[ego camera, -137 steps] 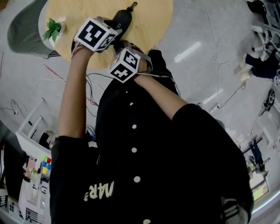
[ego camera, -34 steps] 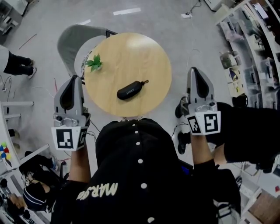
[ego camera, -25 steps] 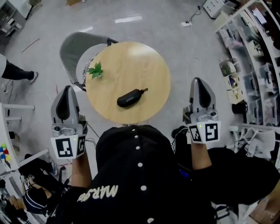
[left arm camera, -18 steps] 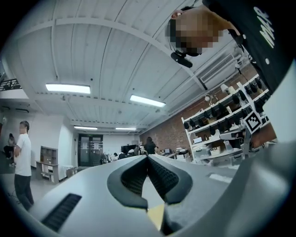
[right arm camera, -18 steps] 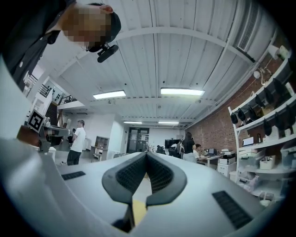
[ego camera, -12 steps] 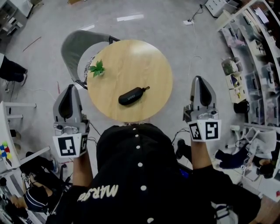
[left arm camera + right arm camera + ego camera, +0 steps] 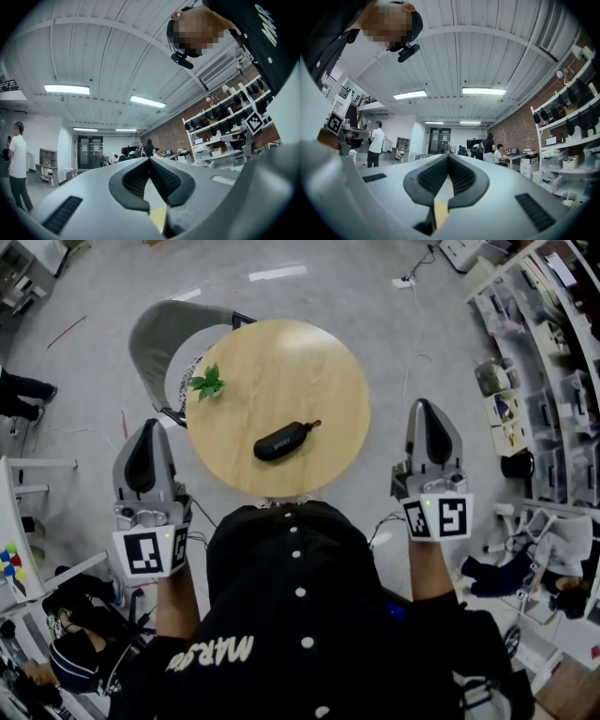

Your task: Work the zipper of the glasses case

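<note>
Hanging clear of the glasses case (image 7: 284, 441), left gripper (image 7: 149, 426) and right gripper (image 7: 425, 407) closed, empty

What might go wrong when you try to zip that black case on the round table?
The glasses case lies loose on the table, so a tug on its small zipper tab might just slide it. Both the left hand-held gripper and the right hand-held gripper are shut and off to the sides, so a rushed reach could miss. The little plant near the edge could get knocked.
</note>
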A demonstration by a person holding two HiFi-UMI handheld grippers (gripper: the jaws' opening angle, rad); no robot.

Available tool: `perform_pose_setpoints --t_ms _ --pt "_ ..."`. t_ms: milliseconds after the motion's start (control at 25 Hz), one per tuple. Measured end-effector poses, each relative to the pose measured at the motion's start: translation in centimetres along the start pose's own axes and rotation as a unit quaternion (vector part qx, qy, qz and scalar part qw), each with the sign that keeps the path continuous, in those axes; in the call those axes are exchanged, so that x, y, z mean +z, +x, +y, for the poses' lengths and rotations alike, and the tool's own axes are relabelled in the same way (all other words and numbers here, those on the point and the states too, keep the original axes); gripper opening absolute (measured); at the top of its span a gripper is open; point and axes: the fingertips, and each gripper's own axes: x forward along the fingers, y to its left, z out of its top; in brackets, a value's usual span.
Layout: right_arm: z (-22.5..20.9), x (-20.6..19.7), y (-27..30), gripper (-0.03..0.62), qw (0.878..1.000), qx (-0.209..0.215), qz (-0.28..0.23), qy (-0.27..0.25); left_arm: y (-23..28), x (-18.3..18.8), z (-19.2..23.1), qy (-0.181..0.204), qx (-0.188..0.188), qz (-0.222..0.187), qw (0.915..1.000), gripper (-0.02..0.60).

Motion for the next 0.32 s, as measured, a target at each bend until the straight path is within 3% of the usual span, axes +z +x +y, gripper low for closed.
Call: perform_pose_setpoints --t_ms 200,320 --pt "0.11 0.03 0.01 0.0 1.0 0.002 0.001 0.001 -0.13 0.01 -0.1 -0.001 0.003 0.004 1.0 0.003" --pt "0.17 0.12 0.11 0.0 1.0 0.003 0.001 0.002 -0.39 -0.2 0.0 0.023 -0.003 0.008 0.9997 0.003"
